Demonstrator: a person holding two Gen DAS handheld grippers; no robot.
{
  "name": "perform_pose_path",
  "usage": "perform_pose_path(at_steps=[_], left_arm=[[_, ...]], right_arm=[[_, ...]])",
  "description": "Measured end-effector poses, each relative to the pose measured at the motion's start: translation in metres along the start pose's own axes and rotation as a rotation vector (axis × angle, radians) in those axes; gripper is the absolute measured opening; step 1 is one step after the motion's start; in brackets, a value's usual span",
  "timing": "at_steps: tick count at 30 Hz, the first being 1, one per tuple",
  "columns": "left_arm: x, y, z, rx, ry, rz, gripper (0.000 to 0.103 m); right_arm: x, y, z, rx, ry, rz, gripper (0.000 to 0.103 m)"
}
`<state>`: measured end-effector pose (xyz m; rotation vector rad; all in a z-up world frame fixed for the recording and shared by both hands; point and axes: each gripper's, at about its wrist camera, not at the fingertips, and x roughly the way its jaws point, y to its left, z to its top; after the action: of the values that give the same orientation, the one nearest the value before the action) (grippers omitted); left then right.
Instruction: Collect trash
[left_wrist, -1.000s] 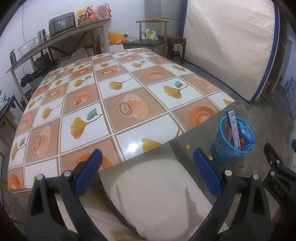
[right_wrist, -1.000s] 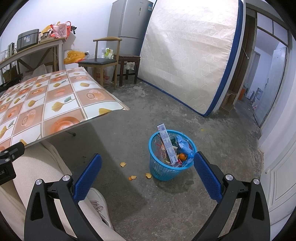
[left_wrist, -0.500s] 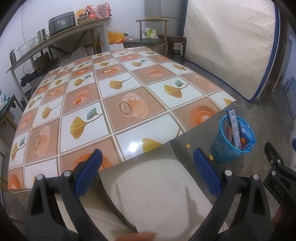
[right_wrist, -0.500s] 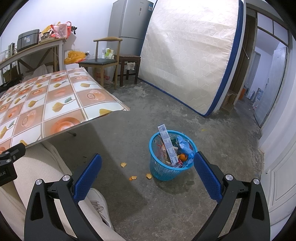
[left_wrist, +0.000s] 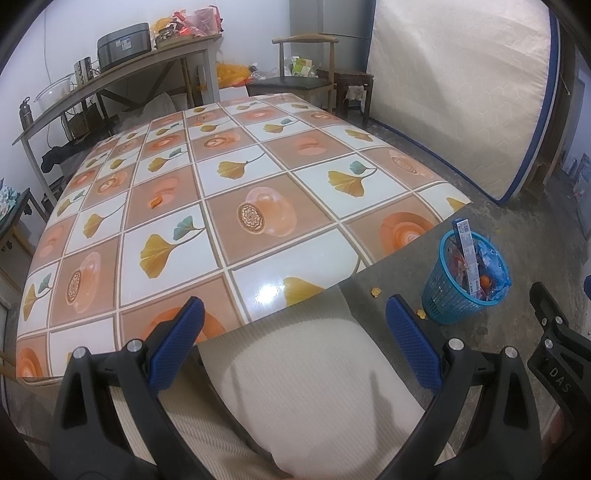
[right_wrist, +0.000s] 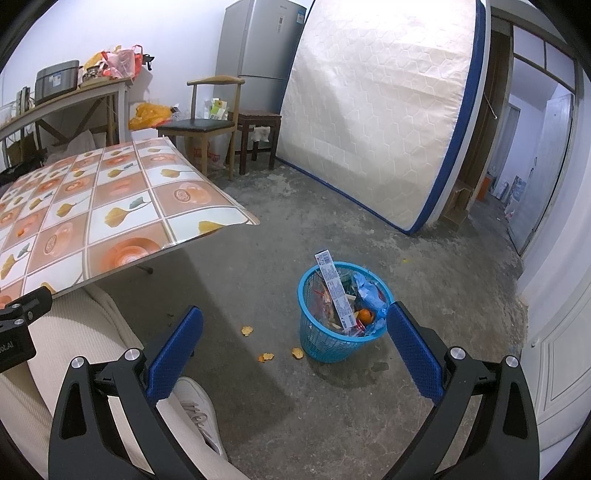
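Nearly done: blue mesh plastic wastebasket ahead of right tool full; orange peel scraps remaining on floor. Both tools released, left tool included.

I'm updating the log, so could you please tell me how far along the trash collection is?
Mostly done, it seems: the blue basket already holds wrappers and a box, and the table looks bare apart from one small orange scrap. Nothing is in hand; the left gripper and right gripper are open. Left: the peel bits on the floor beside the basket.
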<state>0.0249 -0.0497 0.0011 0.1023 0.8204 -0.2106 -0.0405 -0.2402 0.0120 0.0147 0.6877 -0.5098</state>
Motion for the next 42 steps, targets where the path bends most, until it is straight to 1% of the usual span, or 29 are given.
perform_pose_path(at_steps=[19, 26, 42], left_arm=[[0.0007, 0.0012, 0.0008, -0.001, 0.004, 0.001, 0.095], [-0.0011, 0.0037, -0.0043, -0.005, 0.011, 0.005, 0.095], [-0.0011, 0.0029, -0.0004, -0.005, 0.013, 0.009, 0.095]], right_arm=[[0.0004, 0.0016, -0.0002, 0.004, 0.004, 0.0, 0.097], [0.0005, 0.0009, -0.0007, 0.006, 0.005, 0.0, 0.097], [-0.0001, 0.0021, -0.0012, 0.005, 0.003, -0.001, 0.097]])
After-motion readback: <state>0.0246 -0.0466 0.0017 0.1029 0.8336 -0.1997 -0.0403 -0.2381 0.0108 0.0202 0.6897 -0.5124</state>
